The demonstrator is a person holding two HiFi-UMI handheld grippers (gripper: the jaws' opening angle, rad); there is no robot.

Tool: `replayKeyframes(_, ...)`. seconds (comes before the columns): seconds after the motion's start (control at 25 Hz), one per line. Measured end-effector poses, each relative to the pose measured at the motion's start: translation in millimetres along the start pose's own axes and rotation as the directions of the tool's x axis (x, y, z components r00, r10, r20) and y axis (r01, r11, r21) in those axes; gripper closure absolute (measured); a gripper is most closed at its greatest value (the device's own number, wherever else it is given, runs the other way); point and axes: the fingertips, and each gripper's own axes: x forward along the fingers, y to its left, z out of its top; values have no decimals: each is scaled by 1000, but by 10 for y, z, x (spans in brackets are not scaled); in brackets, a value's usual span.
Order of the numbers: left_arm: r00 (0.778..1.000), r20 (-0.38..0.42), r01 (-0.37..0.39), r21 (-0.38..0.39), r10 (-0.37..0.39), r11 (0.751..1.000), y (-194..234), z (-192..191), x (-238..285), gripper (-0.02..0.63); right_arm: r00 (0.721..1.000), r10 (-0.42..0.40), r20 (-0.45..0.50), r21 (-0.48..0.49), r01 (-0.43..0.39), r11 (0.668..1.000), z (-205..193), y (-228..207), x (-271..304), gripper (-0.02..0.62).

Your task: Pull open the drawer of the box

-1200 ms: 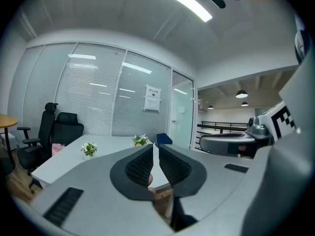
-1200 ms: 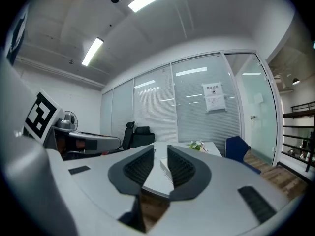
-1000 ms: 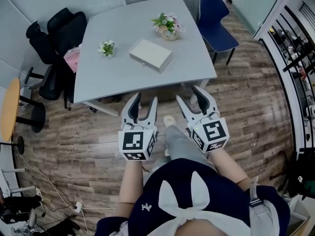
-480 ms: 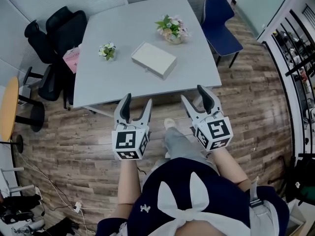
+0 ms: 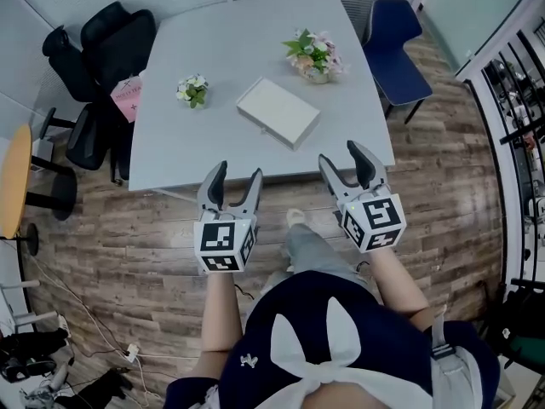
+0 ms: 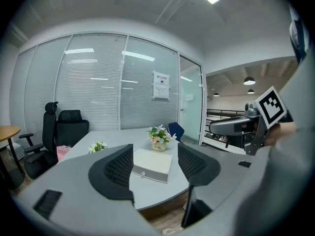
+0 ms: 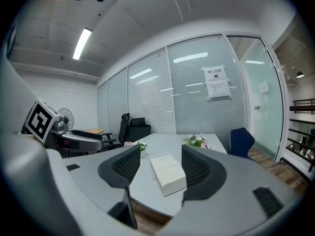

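Observation:
A flat white box [image 5: 278, 112] lies near the middle of the grey table [image 5: 213, 143], its drawer closed. The left gripper view shows the box [image 6: 152, 163] front with a small pull [image 6: 142, 173]. My left gripper [image 5: 237, 181] is held in the air over the floor just short of the table's near edge, open and empty. My right gripper [image 5: 345, 164] hovers at the same edge to the right, its jaws opening with nothing between them. In the right gripper view the box [image 7: 168, 173] lies ahead between the two fingers, well out of reach.
A small potted plant [image 5: 192, 89] stands left of the box and a flower arrangement [image 5: 313, 55] behind it. Black office chairs [image 5: 94, 66] crowd the table's left side, a blue chair [image 5: 398, 45] its right. A round wooden table [image 5: 13, 181] is at far left.
Both pairs of jaws have spread wider. The table and box have shifted lower and to the right in the head view, and the grippers now sit nearer the table edge.

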Motion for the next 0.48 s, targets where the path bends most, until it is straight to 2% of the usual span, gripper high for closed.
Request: replayKeyframes(0.48,997,-80,-5,-38,2,999,268,-217,455,333,998,21,-67,15,-20,1000,-56,-208,491,341)
